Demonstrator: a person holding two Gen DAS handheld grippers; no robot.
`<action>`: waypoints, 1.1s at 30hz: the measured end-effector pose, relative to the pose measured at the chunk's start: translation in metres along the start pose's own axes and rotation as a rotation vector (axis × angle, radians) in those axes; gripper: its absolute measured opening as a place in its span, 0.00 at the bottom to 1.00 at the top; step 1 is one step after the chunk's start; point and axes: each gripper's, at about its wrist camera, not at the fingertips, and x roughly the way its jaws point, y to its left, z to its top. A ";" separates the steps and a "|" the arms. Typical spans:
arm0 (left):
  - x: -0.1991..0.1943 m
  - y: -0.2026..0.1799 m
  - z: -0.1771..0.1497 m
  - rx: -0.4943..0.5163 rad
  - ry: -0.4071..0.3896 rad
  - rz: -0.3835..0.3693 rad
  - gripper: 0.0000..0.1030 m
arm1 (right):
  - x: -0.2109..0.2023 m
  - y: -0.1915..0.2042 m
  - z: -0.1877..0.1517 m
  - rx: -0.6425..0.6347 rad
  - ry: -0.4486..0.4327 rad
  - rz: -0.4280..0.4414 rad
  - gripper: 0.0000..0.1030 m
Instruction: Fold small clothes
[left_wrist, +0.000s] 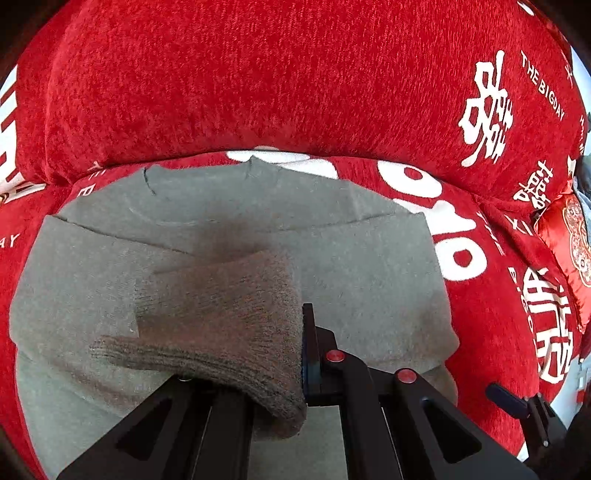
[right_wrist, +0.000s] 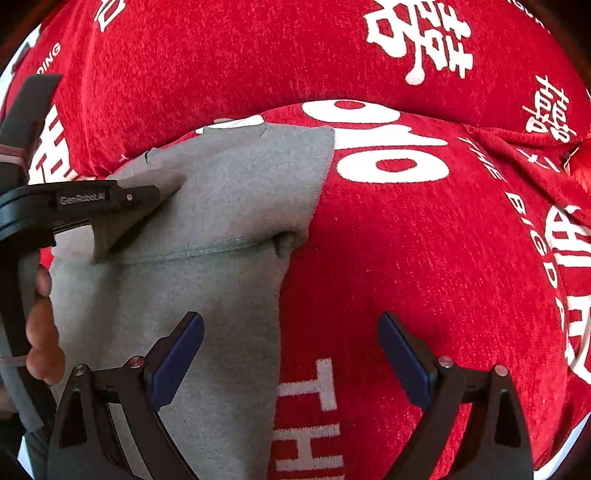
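A grey knit garment (left_wrist: 369, 266) lies flat on a red sofa cover with white lettering (left_wrist: 491, 295). My left gripper (left_wrist: 300, 363) is shut on the garment's ribbed sleeve end (left_wrist: 221, 325), which drapes over its left finger and hangs above the garment's body. In the right wrist view the left gripper (right_wrist: 162, 192) comes in from the left over the garment (right_wrist: 229, 206), with the held fold (right_wrist: 122, 232) beneath it. My right gripper (right_wrist: 291, 354) stands open. Its left pad (right_wrist: 181, 354) is above the garment's right edge and its right pad (right_wrist: 402, 358) is above the red cover; nothing is between them.
A red cushioned backrest (left_wrist: 258, 74) rises right behind the garment. A red satin cushion (left_wrist: 569, 243) lies at the far right. A person's hand (right_wrist: 40, 332) holds the left gripper's handle. The red seat (right_wrist: 424, 258) stretches right of the garment.
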 end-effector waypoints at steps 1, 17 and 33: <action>0.001 -0.002 0.002 0.000 -0.003 -0.002 0.04 | 0.001 -0.003 0.000 0.008 -0.002 0.008 0.93; 0.025 0.034 0.005 -0.222 0.216 -0.282 0.87 | -0.008 -0.008 0.001 0.035 -0.047 0.062 0.93; -0.075 0.076 0.008 -0.163 -0.019 -0.308 0.87 | -0.012 0.046 0.014 -0.119 -0.073 0.079 0.93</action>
